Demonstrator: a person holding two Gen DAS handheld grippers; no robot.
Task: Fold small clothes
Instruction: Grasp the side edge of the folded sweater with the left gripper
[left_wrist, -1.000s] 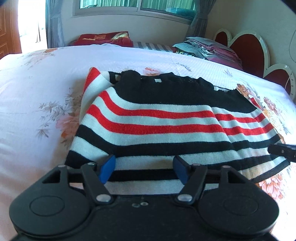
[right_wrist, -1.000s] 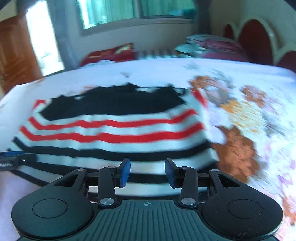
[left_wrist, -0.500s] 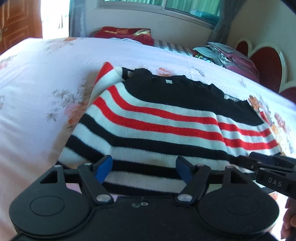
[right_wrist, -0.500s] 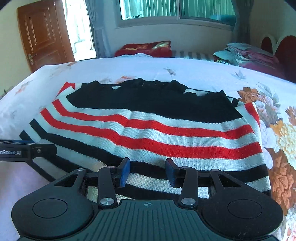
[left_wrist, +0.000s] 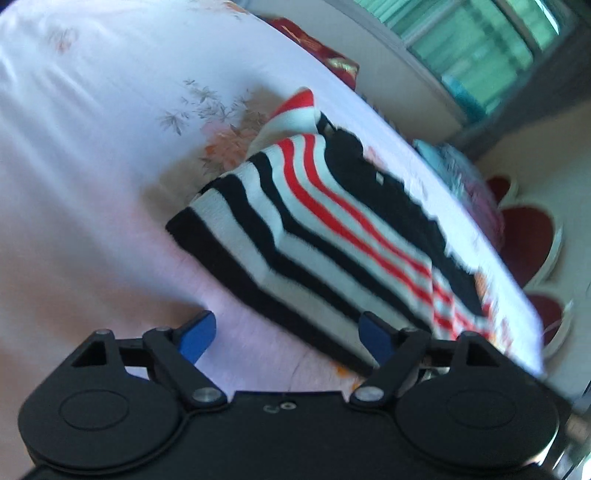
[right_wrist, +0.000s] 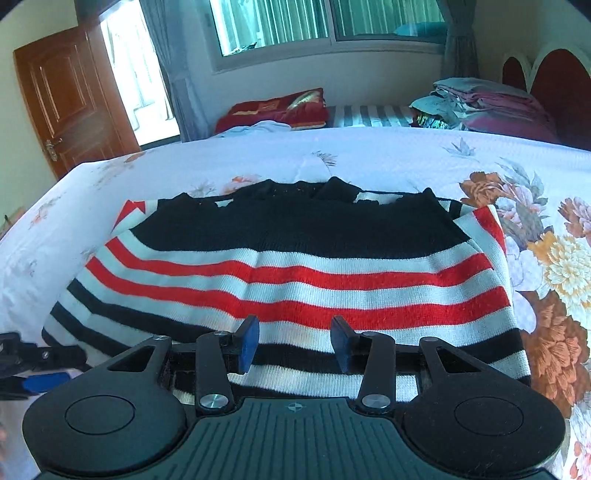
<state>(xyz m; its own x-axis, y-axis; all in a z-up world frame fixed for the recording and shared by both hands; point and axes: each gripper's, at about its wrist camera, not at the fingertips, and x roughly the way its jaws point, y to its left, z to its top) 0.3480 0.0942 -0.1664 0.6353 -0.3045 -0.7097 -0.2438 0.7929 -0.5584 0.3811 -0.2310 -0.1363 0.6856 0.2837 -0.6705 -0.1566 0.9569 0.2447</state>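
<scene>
A knitted sweater with black, white and red stripes (right_wrist: 295, 266) lies flat and folded on the bed with the white floral bedspread (right_wrist: 388, 155), its black collar end toward the window (right_wrist: 325, 18) and its striped hem toward the cameras.

The right gripper (right_wrist: 294, 345) hangs low over the sweater's hem, near the middle of that edge, its blue-padded jaws moderately apart with nothing between them; whether the pads touch the knit cannot be told.

The left gripper (left_wrist: 286, 341) is tilted and sits off the sweater's near left corner, jaws spread wide and empty, mostly over bare bedspread, with one pad just at the black hem edge. That view is blurred.

Beyond the sweater, at the far side of the bed, are a red cushion (right_wrist: 273, 110) and a pile of folded clothes (right_wrist: 480, 107).
</scene>
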